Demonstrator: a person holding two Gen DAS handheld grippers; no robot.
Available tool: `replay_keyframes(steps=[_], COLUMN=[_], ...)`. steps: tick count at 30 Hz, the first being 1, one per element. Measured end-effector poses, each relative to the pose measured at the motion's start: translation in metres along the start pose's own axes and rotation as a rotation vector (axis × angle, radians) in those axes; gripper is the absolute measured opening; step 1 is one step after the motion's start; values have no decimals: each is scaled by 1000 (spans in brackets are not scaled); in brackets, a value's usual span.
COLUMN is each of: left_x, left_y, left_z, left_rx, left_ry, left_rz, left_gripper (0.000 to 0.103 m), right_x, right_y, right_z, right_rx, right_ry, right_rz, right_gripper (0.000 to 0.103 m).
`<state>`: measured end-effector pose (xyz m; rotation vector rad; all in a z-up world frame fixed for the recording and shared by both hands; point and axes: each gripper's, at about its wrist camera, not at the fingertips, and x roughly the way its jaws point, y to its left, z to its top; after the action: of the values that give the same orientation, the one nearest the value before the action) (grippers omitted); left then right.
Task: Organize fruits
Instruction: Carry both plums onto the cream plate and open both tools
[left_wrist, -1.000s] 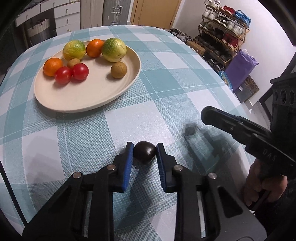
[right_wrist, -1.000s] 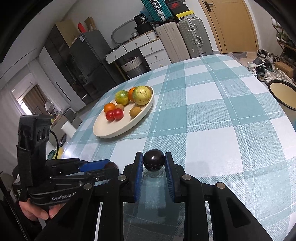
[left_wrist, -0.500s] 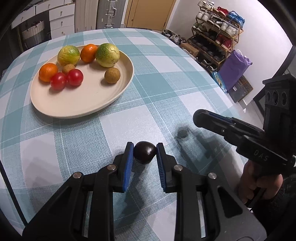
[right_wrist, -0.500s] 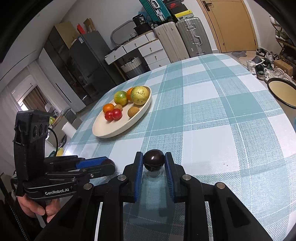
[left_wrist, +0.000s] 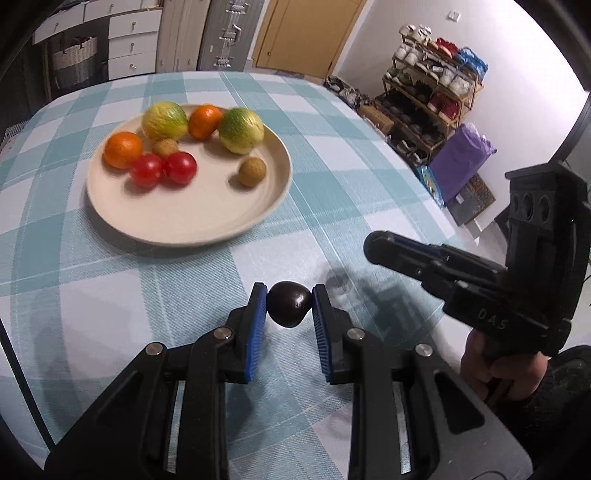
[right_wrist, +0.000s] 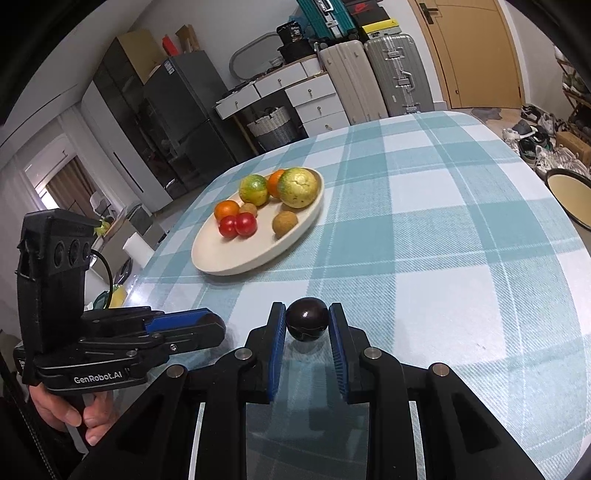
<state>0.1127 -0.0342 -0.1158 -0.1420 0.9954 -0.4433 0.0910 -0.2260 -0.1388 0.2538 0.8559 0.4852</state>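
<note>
My left gripper (left_wrist: 289, 304) is shut on a dark purple fruit (left_wrist: 288, 303) and holds it above the checked tablecloth. My right gripper (right_wrist: 307, 320) is shut on a second dark round fruit (right_wrist: 307, 319), also held above the cloth. A cream oval plate (left_wrist: 192, 221) lies ahead on the table and carries several fruits: two oranges, two green-yellow citrus, two red tomatoes (left_wrist: 162, 170) and two small brown fruits. The plate also shows in the right wrist view (right_wrist: 240, 258). Each gripper shows from the side in the other's view, the right one (left_wrist: 384, 247) and the left one (right_wrist: 207, 328).
The round table (right_wrist: 443, 229) has a teal and white checked cloth. A shoe rack (left_wrist: 436, 96) and a purple bag (left_wrist: 461, 162) stand past its right edge. Suitcases, drawers and a fridge (right_wrist: 177, 122) stand behind the table. A round tray (right_wrist: 570, 197) sits at the far right.
Both grippers have lifted a little with their dark fruits. The left wrist view has swung so the plate sits closer to the centre. The right gripper has shifted slightly forward.
</note>
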Motion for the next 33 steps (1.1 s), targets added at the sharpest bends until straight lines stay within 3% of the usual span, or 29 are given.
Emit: replay_keyframes(steps=[18, 33], left_x=[-41, -20], left_y=[81, 127], left_z=[53, 88], left_rx=[-125, -173], left_ry=[-119, -132], left_rz=[52, 78], left_gripper=[22, 22], right_x=[42, 87], right_y=[49, 65], right_z=[56, 99], right_rx=[-110, -154], right_ry=[0, 17], right_rz=[43, 52], right_gripper=[24, 24])
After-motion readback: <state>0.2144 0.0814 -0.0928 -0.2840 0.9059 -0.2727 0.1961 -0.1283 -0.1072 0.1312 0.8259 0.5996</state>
